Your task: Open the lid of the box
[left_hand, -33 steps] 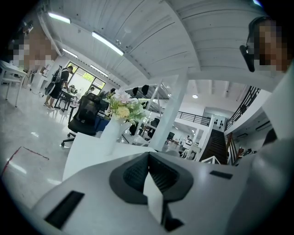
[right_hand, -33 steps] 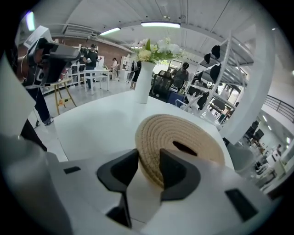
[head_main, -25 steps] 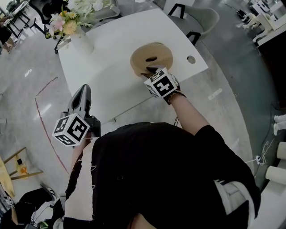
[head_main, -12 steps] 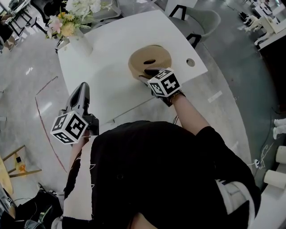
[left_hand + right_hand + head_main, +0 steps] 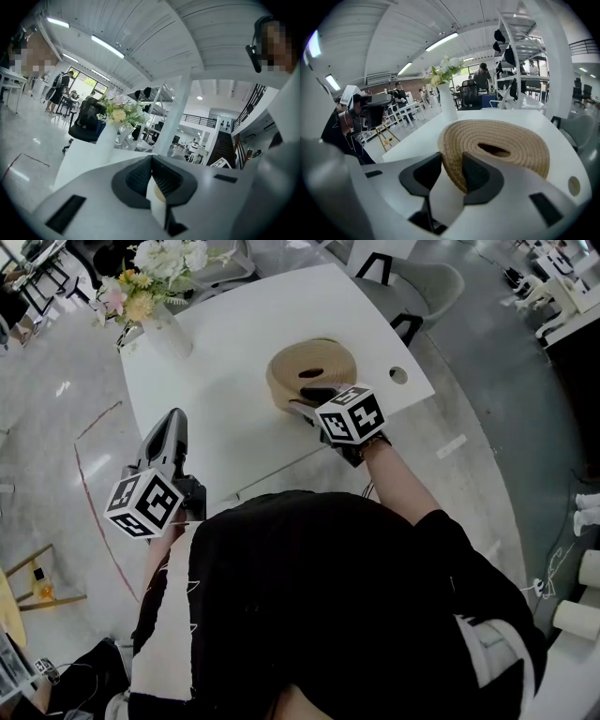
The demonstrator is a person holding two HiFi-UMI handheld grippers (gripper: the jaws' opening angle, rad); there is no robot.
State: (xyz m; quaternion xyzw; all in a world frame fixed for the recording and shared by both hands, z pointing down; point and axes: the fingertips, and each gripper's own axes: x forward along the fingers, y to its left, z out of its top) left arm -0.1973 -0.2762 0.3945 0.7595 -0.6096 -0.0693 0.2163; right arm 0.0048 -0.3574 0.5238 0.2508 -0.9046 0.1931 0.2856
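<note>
A round box of coiled tan rope (image 5: 312,362) stands on the white table (image 5: 234,343); its lid (image 5: 501,140) has a slot-shaped hole in the top. My right gripper (image 5: 314,395) reaches in from the near side. In the right gripper view its jaws (image 5: 451,161) stand on either side of the lid's near rim and press on it. The lid looks tipped. My left gripper (image 5: 173,423) hangs off the table's left edge, away from the box. In the left gripper view its jaws (image 5: 151,161) meet with nothing between them.
A white vase of flowers (image 5: 164,329) stands at the table's far left corner. A small round hole (image 5: 398,375) sits in the tabletop right of the box. A grey chair (image 5: 422,282) stands behind the table. Red tape lines mark the floor at left.
The right gripper's marker cube has rolled while staying at the box's near rim. The lid now looks shifted a little left and tipped. The left gripper has barely drifted.
</note>
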